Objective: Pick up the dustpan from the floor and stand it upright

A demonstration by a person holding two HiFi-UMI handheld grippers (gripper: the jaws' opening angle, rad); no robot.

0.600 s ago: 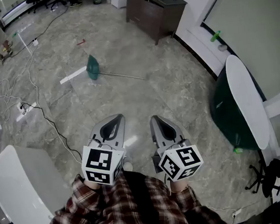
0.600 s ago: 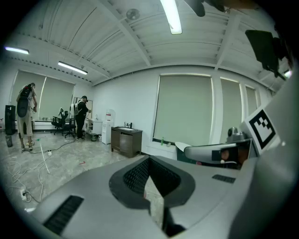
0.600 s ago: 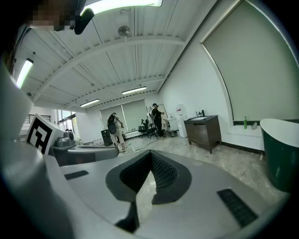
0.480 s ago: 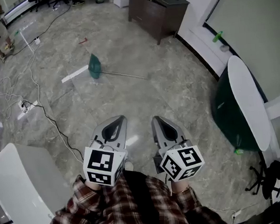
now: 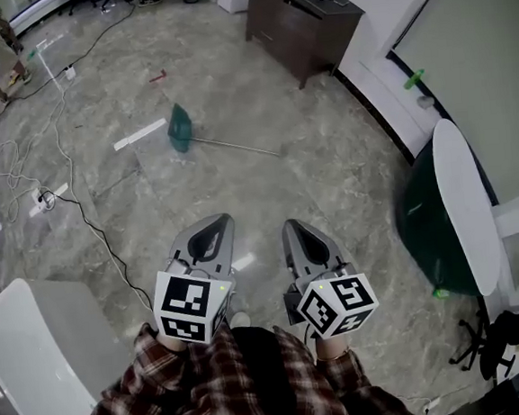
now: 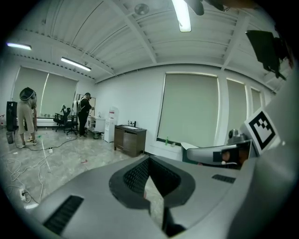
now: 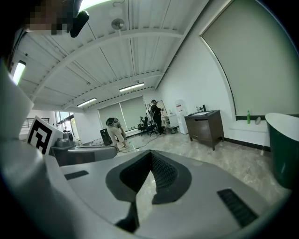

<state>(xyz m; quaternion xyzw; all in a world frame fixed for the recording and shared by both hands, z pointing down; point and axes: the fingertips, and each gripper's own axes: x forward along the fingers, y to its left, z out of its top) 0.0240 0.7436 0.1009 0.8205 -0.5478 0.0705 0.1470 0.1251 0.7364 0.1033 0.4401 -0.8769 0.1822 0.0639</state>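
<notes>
The green dustpan (image 5: 178, 127) lies on the grey marble floor, well ahead of me, in the upper left of the head view. Its long thin metal handle (image 5: 236, 147) lies flat and runs to the right. My left gripper (image 5: 214, 223) and right gripper (image 5: 295, 227) are held side by side close to my body, far from the dustpan. Both are shut with nothing between the tips. The left gripper view shows the left gripper (image 6: 148, 159) with its tips together, and the right gripper view shows the same of the right gripper (image 7: 152, 154). Neither gripper view shows the dustpan.
A dark wooden cabinet (image 5: 303, 24) stands at the far wall. A green bin with a white lid (image 5: 434, 223) is at my right, and a white rounded object (image 5: 38, 357) at my lower left. Cables (image 5: 84, 213), a white strip (image 5: 140, 134) and a small red item (image 5: 157, 76) lie on the floor.
The head view has shifted slightly, so the dustpan and cabinet sit a little further right in the picture. Both grippers keep their place and stay shut.
</notes>
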